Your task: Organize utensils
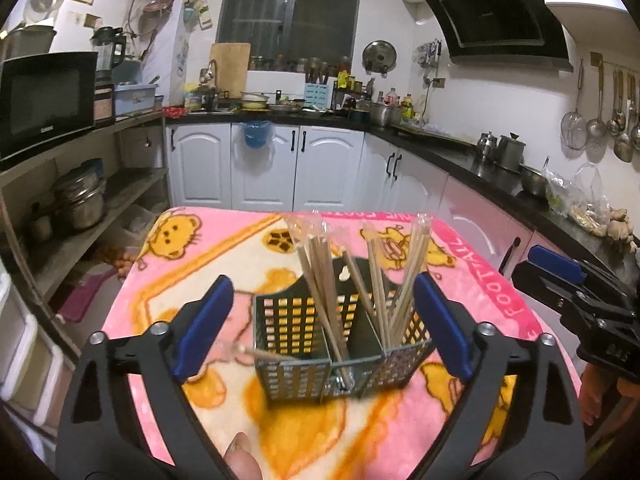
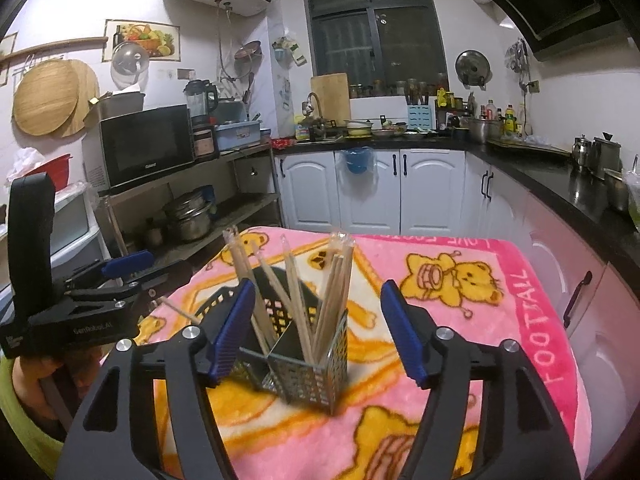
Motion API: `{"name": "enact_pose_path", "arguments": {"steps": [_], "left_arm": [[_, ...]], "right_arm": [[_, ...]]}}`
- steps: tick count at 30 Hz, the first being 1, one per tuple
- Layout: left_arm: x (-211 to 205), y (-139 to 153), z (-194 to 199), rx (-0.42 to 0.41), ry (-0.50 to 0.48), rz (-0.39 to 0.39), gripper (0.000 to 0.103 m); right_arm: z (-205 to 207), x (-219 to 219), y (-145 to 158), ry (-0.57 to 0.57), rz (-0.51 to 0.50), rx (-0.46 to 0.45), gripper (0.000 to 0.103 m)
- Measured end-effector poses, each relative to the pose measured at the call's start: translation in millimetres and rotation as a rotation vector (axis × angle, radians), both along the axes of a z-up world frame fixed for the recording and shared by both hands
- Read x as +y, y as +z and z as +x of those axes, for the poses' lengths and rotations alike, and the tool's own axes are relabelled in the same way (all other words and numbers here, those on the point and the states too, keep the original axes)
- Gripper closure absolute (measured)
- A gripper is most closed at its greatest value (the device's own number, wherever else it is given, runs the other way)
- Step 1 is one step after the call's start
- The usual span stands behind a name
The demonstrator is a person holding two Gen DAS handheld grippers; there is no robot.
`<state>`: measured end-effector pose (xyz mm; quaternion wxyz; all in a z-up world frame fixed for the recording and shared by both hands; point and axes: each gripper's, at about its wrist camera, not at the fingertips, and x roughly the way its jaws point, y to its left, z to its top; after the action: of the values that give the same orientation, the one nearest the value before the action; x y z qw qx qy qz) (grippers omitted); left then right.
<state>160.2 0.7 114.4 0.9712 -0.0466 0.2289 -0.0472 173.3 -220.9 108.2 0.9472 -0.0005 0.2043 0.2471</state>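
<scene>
**Chopsticks stand in a mesh holder on a plush blanket**

Chopsticks of pale wood, thin and straight, lean in loose bundles inside a dark holder that sits on a pink blanket. The holder is a boxy metal basket with walls punched in a square grid and flat dividers that split it into compartments. Several sticks carry clear, crinkled plastic sleeves over their upper ends. One more chopstick lies loose on the blanket, its end touching the holder's left wall.

The blanket is fleecy and soft, printed with yellow cartoon bears and an orange border, with white letters along its deep pink edge.

The left gripper hovers just before the holder with its jaws spread wide. Its blue ribbed pads stand apart on either side of the basket and press on nothing. The right gripper also has its jaws parted, with the holder seen between its blue fingers, which grip nothing. A fingertip shows at the bottom edge of the left view.
</scene>
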Motion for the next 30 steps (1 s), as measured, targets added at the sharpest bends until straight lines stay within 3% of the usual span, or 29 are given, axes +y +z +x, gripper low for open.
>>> {"name": "enact_pose_path", "arguments": {"steps": [3, 12, 30], "left_arm": [[1.3, -3.5, -8.8, 0.010, 0.011, 0.004, 0.011], [5.9, -18.2, -35.7, 0.035, 0.035, 0.001, 0.011], [6.1, -73.1, -57.8, 0.116, 0.044, -0.005, 0.011]], "right_arm": [[-9.9, -1.8, -2.2, 0.005, 0.001, 0.002, 0.031], [-34.8, -0.9, -12.9, -0.001, -0.023, -0.003, 0.022], [-51.6, -7.7, -68.9, -0.041, -0.052, 0.104, 0.017]]}}
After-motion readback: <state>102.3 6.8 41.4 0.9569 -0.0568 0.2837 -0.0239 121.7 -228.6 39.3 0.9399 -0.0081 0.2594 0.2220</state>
